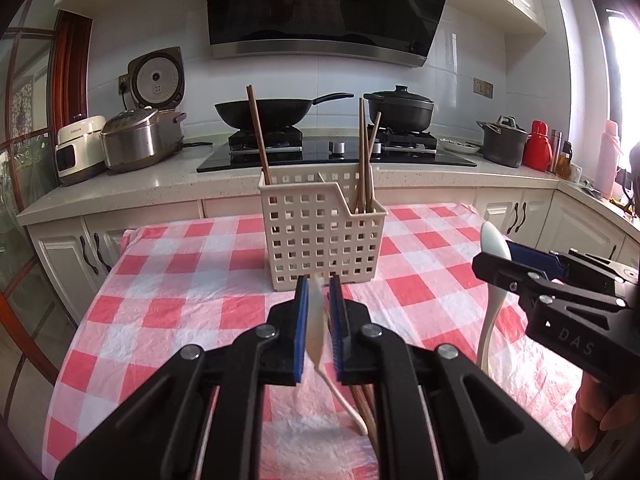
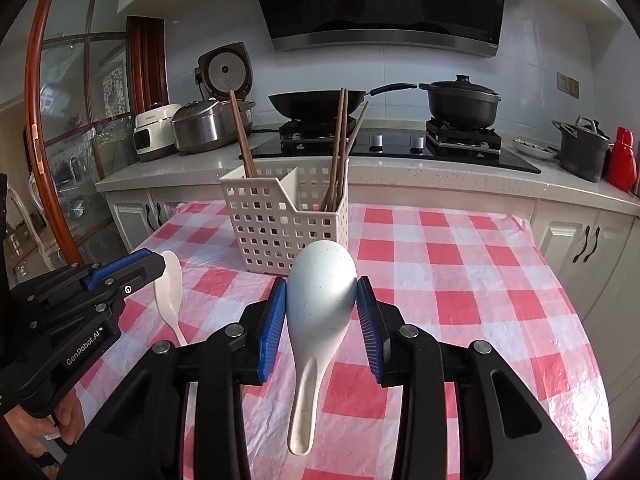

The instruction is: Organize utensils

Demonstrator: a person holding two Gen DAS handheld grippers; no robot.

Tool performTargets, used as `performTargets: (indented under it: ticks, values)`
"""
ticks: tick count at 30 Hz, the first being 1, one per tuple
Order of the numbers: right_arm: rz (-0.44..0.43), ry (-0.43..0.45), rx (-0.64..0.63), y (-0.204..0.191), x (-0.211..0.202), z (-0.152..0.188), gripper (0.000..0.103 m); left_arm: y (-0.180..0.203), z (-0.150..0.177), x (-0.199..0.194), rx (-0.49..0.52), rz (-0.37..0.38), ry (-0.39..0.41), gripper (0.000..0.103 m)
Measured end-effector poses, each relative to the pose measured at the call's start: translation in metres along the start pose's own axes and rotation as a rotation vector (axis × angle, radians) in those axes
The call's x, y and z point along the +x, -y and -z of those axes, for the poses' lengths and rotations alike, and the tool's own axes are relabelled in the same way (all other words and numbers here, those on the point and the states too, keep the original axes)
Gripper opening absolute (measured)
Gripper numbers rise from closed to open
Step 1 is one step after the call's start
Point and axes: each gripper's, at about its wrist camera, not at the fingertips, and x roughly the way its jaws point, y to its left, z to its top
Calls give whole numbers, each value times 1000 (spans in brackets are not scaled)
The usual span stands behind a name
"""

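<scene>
Glossy rounded spoon (image 2: 320, 300), ridged pads (image 2: 272, 320)

Red-and-white checked cloth (image 2: 460, 264) covers the tabletop; the perforated basket (image 2: 280, 220) is cream, its chopsticks (image 2: 340, 140) brown; both spoons (image 2: 320, 300) pale white, one faintly speckled; each black claw (image 2: 322, 320) has blue pads (image 2: 272, 320)

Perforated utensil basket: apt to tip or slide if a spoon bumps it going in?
Probably both. The basket looks like thin plastic, so light. It stands taller than wide, and its chopsticks lean high above the rim. The tablecloth may let it slide.
</scene>
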Motion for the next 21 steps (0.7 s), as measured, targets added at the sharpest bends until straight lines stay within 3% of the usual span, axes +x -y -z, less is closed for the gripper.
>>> performTargets:
  ticks: [11, 13, 14, 15, 21]
  values:
    - [-6, -35, 0, -3, 12, 3, 34, -29, 11, 20, -82, 1, -67, 6]
    - [-12, -38, -4, -6, 14, 5, 34, -37, 15, 20, -112, -16, -77, 26]
    - [-17, -38, -4, -7, 15, 6, 34, -40, 17, 20, -126, -24, -74, 49]
    - [-21, -40, -5, -8, 16, 6, 34, -44, 20, 18, -140, -40, -64, 59]
    - [-44, -68, 2, -12, 29, 15, 34, -59, 39, 24, -183, -91, -123, 59]
